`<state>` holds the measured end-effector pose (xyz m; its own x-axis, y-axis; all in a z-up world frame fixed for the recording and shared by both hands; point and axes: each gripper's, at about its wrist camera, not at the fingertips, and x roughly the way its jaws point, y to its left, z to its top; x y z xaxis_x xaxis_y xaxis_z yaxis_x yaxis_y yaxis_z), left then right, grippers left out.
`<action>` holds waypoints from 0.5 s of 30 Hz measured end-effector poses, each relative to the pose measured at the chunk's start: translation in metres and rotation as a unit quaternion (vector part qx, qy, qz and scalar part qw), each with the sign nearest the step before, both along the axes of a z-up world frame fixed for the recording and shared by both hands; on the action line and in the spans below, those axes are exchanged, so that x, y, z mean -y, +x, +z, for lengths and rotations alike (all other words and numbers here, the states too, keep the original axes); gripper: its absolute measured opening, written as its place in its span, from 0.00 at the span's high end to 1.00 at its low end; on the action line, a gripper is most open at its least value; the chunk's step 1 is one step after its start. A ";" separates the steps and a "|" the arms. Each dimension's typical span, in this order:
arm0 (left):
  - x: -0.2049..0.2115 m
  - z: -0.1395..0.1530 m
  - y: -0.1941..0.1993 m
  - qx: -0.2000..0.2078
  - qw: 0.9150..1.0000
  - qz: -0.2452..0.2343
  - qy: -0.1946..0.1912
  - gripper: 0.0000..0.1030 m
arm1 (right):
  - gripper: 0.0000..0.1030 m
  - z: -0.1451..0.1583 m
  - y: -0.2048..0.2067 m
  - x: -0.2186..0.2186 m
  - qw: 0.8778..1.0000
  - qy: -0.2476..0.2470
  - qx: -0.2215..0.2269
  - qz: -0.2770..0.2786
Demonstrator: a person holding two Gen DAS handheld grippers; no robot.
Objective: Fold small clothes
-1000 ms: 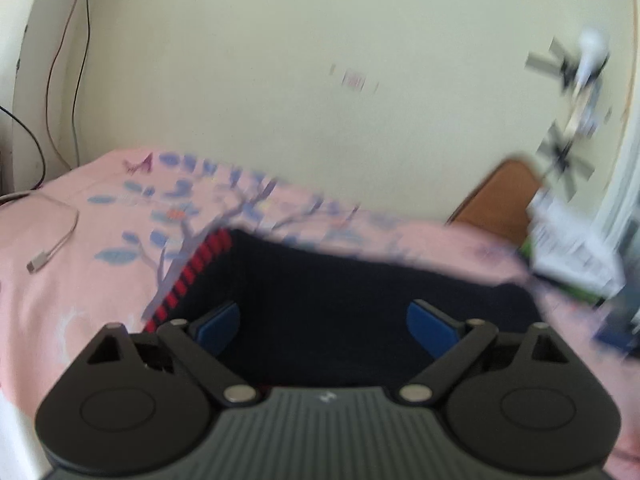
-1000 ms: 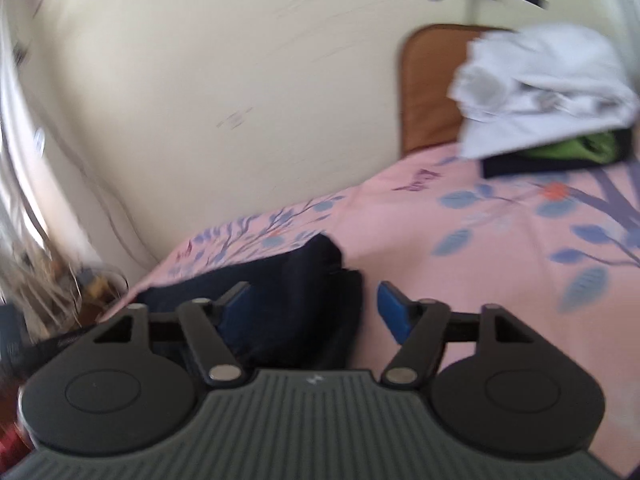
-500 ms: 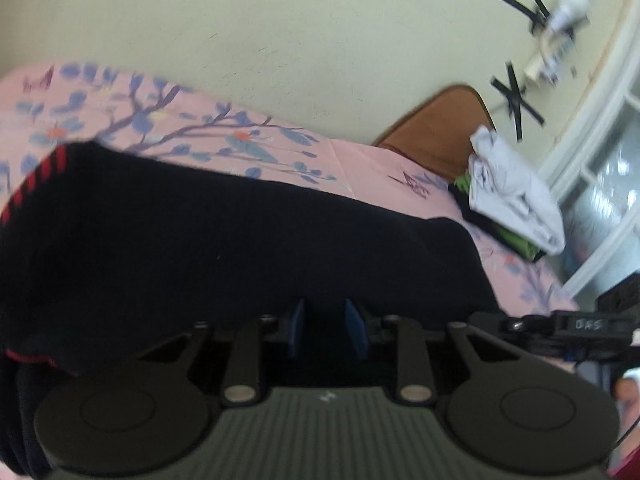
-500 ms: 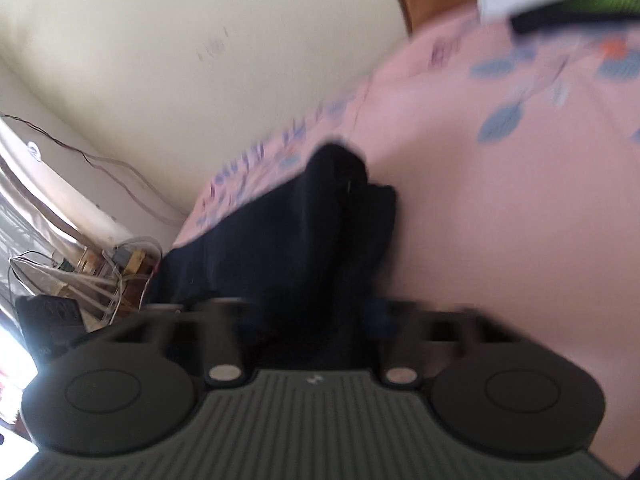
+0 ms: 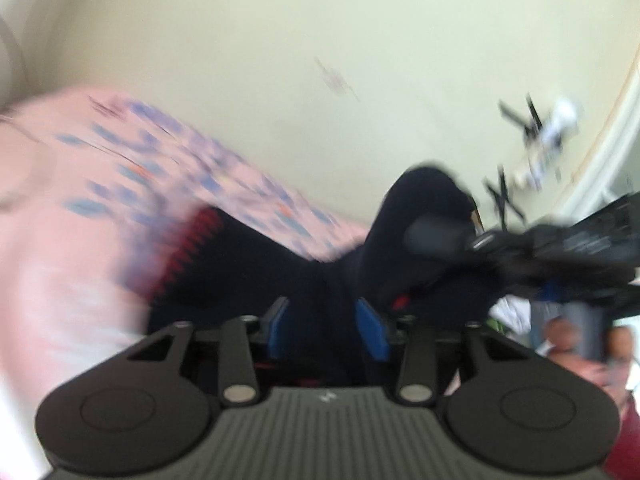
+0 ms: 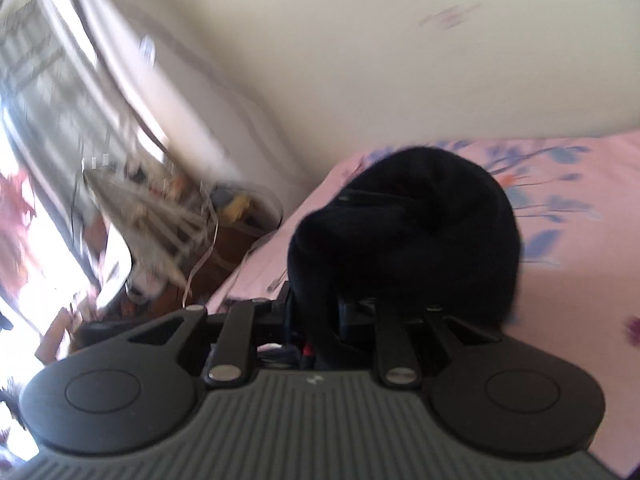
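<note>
Pink bedsheet [image 5: 60, 280] lies bare beside the dark garment [image 5: 256, 268], pinched by both hand-held grippers.

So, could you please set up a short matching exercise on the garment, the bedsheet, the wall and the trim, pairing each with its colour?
Things:
1. garment
2. bedsheet
3. wall
4. garment's trim

Colours:
A. cream
B. red stripes
C. dark navy, nearly black
D. pink with blue leaves

Pairs: 1-C, 2-D, 3-A, 4-B
</note>
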<state>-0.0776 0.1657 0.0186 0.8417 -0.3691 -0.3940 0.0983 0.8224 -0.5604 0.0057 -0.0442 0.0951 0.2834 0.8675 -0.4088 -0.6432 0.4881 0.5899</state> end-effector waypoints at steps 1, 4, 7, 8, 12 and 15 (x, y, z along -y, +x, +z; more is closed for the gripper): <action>-0.016 0.002 -0.012 0.005 1.000 0.022 -0.004 0.56 | 0.78 -0.003 -0.001 -0.019 1.000 -0.015 0.000 0.015; -0.052 0.004 -0.035 0.012 0.997 0.077 -0.027 0.52 | 0.67 -0.027 0.005 -0.083 0.995 -0.075 -0.018 0.059; -0.068 0.001 -0.041 0.012 0.993 0.102 -0.053 0.49 | 0.52 -0.049 0.003 -0.127 0.989 -0.095 -0.020 0.112; -0.070 0.000 -0.041 0.013 0.993 0.103 -0.058 0.49 | 0.46 -0.044 0.001 -0.130 0.989 -0.095 -0.017 0.114; -0.070 0.002 -0.038 0.031 0.993 0.093 -0.065 0.43 | 0.40 -0.014 -0.022 -0.098 0.987 -0.032 0.013 0.155; -0.064 0.005 -0.032 0.044 0.994 0.072 -0.069 0.43 | 0.41 0.009 -0.043 -0.049 0.982 0.006 0.064 0.175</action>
<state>-0.1091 0.2294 0.0239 0.9184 -0.2882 -0.2710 0.0388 0.7473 -0.6633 -0.0373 0.0052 0.1040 0.0154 0.9255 -0.3786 -0.8401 0.2173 0.4970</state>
